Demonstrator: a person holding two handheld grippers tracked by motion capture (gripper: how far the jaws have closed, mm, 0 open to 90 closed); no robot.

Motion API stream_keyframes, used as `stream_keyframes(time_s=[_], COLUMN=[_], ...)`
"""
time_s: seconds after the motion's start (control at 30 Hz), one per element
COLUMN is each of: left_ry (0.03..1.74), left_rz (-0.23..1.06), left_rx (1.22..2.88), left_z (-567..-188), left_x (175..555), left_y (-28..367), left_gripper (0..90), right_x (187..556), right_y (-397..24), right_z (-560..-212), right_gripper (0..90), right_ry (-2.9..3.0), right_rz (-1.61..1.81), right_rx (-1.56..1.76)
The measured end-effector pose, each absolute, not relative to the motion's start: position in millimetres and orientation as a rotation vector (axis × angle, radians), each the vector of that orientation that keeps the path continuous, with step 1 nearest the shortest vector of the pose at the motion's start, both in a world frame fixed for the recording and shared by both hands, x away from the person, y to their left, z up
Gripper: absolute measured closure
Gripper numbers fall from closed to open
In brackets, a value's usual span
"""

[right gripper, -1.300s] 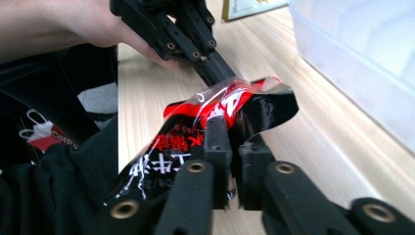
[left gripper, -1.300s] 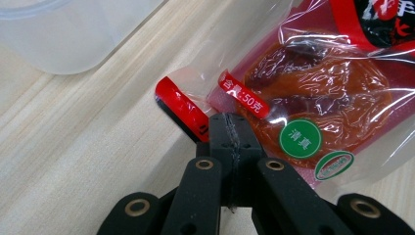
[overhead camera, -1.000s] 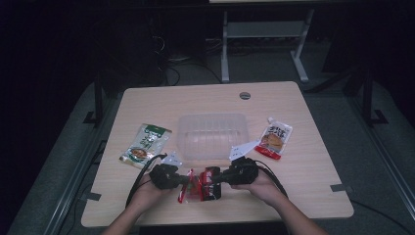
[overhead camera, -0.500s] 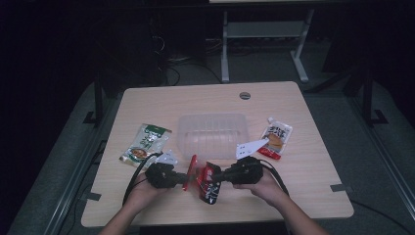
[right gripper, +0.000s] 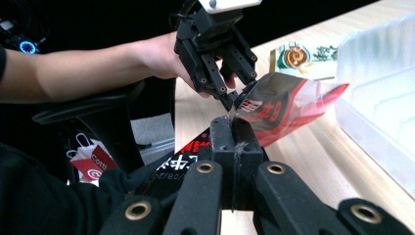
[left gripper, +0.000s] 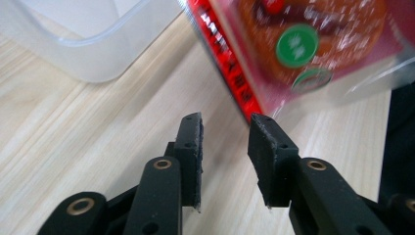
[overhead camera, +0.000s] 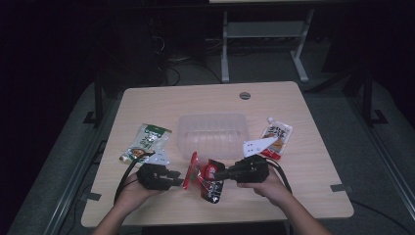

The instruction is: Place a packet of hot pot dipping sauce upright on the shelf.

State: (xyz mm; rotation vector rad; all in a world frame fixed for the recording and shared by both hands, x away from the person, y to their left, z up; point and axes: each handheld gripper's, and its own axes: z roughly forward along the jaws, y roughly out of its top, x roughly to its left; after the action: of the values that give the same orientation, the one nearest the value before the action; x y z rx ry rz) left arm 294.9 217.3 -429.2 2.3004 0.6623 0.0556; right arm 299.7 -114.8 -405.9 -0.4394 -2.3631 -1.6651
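Two grippers meet low in the frame's centre: right gripper [overhead camera: 221, 174] clamps the red packet [overhead camera: 203, 177], left gripper [overhead camera: 182, 177] gapes just beside its edge. Bare table [overhead camera: 303, 186] lies lower right, below the clear tub [overhead camera: 211, 132].

Light wooden table top [overhead camera: 313, 147]: pale grain running in streaks, smooth, low sheen. Clear rectangular plastic container [overhead camera: 213, 134]: translucent, frosted-looking walls, thick smooth rim, faint ribbing on the floor. Red and black snack packet [overhead camera: 205, 177]: thin glossy film, crinkled, with a clear see-through margin along the sealed edge; catches glare in the left gripper view. Green printed sachet [overhead camera: 147, 142] and orange-and-white spouted pouch [overhead camera: 275, 138]: shiny flexible plastic. Left gripper [left gripper: 225, 132]: matt black hard plastic links, brass-coloured metal rivets, jaw pads dull and finely rough, rubber-like. Right gripper [right gripper: 234, 128]: same matt black finish, same brassy pins, pad edges slightly frayed.
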Motion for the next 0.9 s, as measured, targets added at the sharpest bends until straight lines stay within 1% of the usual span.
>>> stream_keyframes(time_s=[0.17, 0.37, 0.53, 0.9], left_ry=[0.673, 0.686, 0.69, 0.665], left_rz=[0.058, 0.05, 0.039, 0.06], left_rx=[2.296, 2.285, 2.29, 2.304], left_z=[-426, -427, -430, -431], left_x=[292, 279, 273, 274], left_y=[226, 239, 244, 239], left_gripper=[61.0, 55.2, 53.3, 41.8], right_x=[297, 299, 303, 317], right_y=[-118, -123, -125, -136], right_z=[-400, -394, -392, -372], right_gripper=[90.0, 90.0, 90.0, 90.0], right_ry=[-2.361, -2.387, -2.409, -2.431], right_rz=[-1.686, -1.701, -1.708, -1.779], right_rx=[-0.424, -0.43, -0.442, -0.48])
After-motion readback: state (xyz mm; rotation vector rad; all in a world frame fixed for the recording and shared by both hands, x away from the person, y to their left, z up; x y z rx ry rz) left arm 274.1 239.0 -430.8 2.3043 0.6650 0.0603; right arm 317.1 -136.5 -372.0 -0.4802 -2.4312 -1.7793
